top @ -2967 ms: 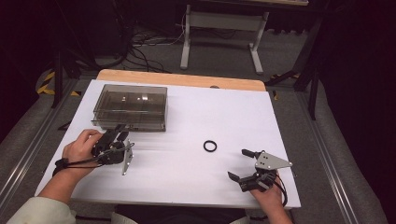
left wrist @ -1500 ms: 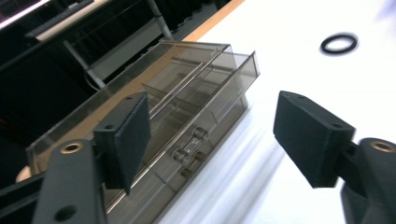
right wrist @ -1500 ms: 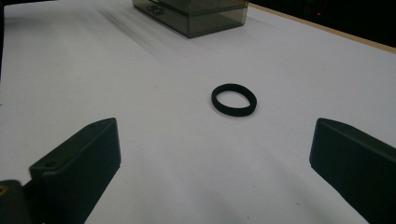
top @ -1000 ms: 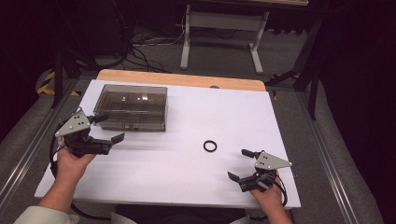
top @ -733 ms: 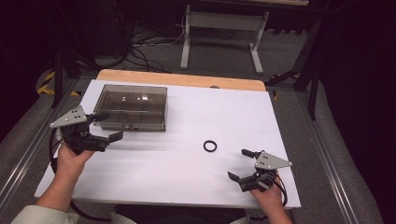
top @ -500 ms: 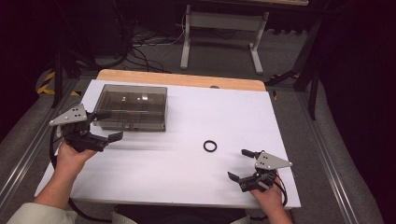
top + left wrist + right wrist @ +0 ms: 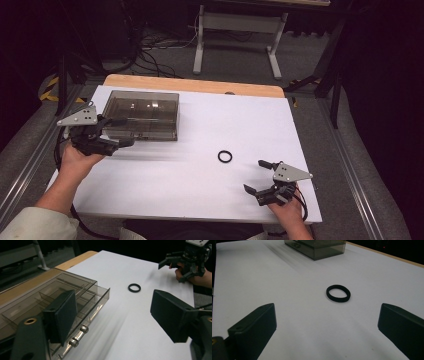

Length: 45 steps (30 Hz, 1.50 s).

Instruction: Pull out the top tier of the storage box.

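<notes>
A small black rubber ring (image 7: 225,156) lies flat on the white table top (image 7: 200,175), and I place everything else from it. My right gripper (image 7: 261,177) sits just nearer to me than the ring and a little to its right, close to the table's near edge, with my right hand (image 7: 286,210) behind it. Its two black jaws stand wide apart and hold nothing. In the right gripper view the ring (image 7: 338,293) lies ahead of the jaws, about midway across the gap between them and clear of both, with bare table on all sides of it.

My left gripper (image 7: 121,131) is well to the left of the ring, held in my left hand (image 7: 80,157), the grey three-cornered plate (image 7: 79,116) on top. Its jaws are also spread wide and empty. A smoky clear plastic box with inner compartments (image 7: 142,115) sits farther from me than the ring and to its left. In the left gripper view one jaw shows against the front corner of the box (image 7: 50,310), but I cannot tell whether it touches. The ring (image 7: 134,287) lies far ahead, nearer the other jaw's side, and beyond it my right gripper (image 7: 175,268) shows with its jaws apart.
</notes>
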### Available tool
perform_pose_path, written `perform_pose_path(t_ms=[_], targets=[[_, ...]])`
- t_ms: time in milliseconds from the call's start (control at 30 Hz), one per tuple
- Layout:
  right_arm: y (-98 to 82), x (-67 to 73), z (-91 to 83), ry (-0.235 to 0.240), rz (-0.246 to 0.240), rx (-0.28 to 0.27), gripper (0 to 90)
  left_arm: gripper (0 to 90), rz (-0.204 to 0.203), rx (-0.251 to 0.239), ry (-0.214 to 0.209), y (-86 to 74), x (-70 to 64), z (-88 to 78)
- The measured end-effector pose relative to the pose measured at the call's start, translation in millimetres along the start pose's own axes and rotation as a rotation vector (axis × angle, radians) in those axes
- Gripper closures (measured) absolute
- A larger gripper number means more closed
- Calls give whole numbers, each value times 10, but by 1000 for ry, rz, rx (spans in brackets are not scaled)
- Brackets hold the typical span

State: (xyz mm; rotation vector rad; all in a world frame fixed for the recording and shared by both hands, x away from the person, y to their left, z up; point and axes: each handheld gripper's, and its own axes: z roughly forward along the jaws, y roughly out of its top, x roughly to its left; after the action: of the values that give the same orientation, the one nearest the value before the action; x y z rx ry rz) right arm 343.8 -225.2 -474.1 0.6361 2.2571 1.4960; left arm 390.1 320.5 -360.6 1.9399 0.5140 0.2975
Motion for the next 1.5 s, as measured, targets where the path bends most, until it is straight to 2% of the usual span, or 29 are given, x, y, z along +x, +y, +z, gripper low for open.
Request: perform_pose_path(t_ms=[233, 367, 533, 800, 900, 1000, 1167, 1333, 1500], targets=[[0, 2, 1, 3, 1, 2, 26, 288, 69, 95, 3, 116, 50, 83], [2, 5, -1, 2, 3, 4, 26, 301, 95, 147, 4, 170, 65, 130], [1, 2, 1, 3, -1, 7, 26, 305, 136, 215, 37, 238, 103, 192], [-1, 1, 3, 6, 1, 6, 26, 331, 143, 282, 54, 291, 188, 274], [-1, 0, 5, 6, 1, 7, 26, 330, 147, 343, 96, 300, 211, 330], [-1, 0, 6, 5, 1, 7, 26, 334, 142, 360, 88, 308, 246, 358], [-1, -1, 6, 6, 2, 7, 26, 349, 169, 389, 88, 327, 240, 388], [-1, 0, 6, 7, 1, 7, 26, 386, 209, 419, 71, 342, 213, 434], [-1, 0, 6, 5, -1, 8, 26, 424, 250, 475, 45, 347, 217, 504]])
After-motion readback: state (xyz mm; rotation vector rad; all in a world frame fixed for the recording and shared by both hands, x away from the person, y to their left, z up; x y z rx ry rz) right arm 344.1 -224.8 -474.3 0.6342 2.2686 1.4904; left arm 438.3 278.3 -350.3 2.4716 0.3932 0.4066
